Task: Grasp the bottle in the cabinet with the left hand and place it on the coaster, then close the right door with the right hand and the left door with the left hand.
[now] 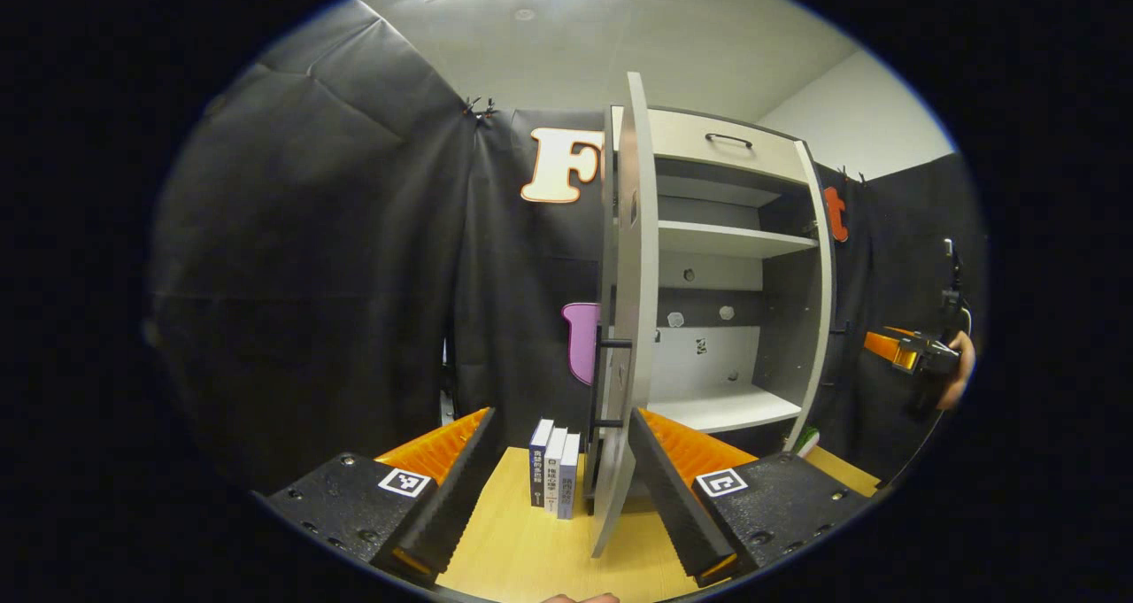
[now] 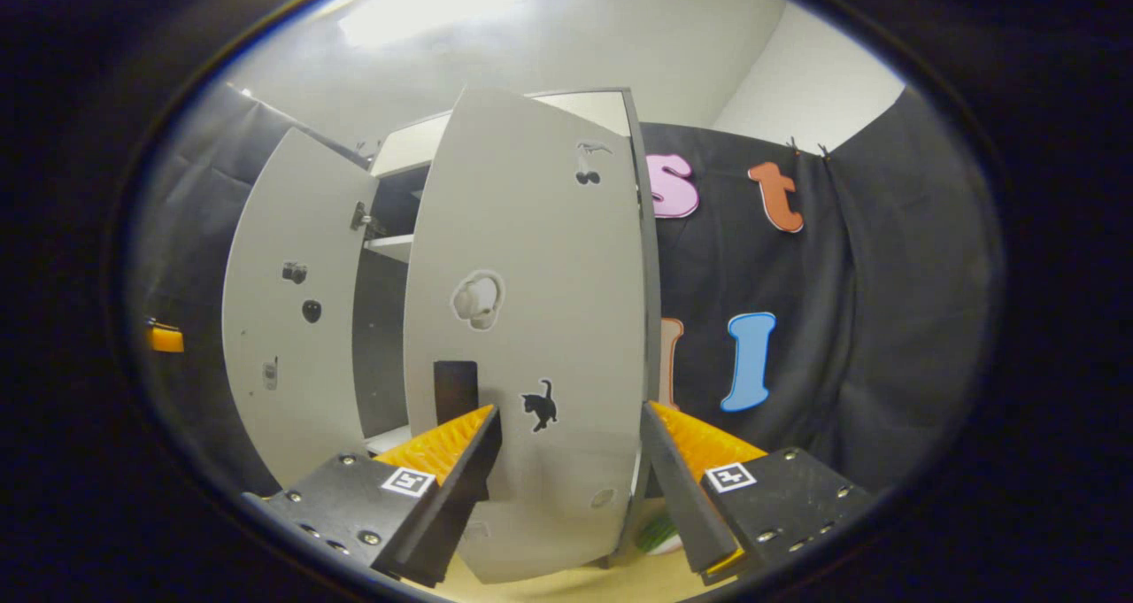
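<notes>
1. My left tool [image 1: 562,497] is spread wide and empty, its fingers straddling the edge of the left door [image 1: 633,320], which stands swung out toward me. Neither finger touches the panel.
2. My right tool [image 2: 571,488] is equally wide and empty, facing the outer face of the right door [image 2: 531,320], which looks partly swung toward the cabinet [image 1: 735,231]. I cannot tell whether a finger touches it.
3. In the left gripper view the shelves I can see hold no bottle, so I judge it is already out. A green-and-white object [image 2: 659,532] peeks out below the right door's lower corner on the counter [image 1: 531,550]; it may be the bottle or coaster, but too little shows to say.
4. The doors are what I handle now. They are stiff, flat, light panels on hinges and should swing easily. Their smooth faces could let a finger slide, so I would push flat, not pinch.
5. For the right door, I would push near its free edge, away from the hinge. For the left, the dark bar handle [image 1: 611,382] or the free edge suits.
6. Three books [image 1: 555,467] stand on the counter just beside the left door's foot; I would keep clear of them.
</notes>
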Demonstrator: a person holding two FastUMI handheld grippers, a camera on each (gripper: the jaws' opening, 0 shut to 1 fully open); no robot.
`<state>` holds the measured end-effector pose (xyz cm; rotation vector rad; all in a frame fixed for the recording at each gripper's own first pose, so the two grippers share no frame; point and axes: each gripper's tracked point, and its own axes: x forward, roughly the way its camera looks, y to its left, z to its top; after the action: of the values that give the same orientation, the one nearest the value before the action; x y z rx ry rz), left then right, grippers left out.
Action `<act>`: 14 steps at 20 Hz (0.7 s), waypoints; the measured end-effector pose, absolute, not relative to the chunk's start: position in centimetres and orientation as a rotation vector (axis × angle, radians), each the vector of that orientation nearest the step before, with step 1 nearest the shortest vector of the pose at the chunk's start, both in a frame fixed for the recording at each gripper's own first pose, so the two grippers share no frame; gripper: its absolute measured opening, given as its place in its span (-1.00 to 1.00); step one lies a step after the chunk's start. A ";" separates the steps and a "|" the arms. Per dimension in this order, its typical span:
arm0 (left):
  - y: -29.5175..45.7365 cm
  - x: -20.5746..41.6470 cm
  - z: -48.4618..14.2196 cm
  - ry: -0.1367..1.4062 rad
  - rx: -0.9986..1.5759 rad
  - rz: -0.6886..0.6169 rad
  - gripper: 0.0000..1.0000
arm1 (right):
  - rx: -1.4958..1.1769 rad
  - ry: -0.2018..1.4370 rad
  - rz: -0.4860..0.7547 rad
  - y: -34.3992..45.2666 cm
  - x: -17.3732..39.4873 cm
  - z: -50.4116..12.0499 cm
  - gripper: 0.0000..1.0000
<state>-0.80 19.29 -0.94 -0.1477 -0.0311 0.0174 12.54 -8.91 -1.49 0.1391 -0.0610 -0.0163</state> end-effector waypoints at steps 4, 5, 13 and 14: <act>20.7 0.5 -1.6 -0.014 -0.155 0.031 0.87 | 0.131 -0.051 0.004 -8.0 11.9 -1.4 0.86; 21.1 0.9 -1.6 -0.012 -0.156 0.033 0.87 | 0.125 -0.050 0.010 -7.8 11.5 -1.4 0.90; 23.6 5.4 -2.1 0.010 -0.204 0.039 0.82 | 0.076 0.019 0.050 -6.9 9.6 -2.6 0.88; 23.9 6.1 -1.9 0.006 -0.214 0.035 0.90 | 0.074 0.021 0.054 -6.9 8.9 -2.9 0.91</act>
<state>6.14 23.89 -1.89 -0.2140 0.0064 0.0351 8.92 -6.86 -2.87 0.0744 0.0207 0.0539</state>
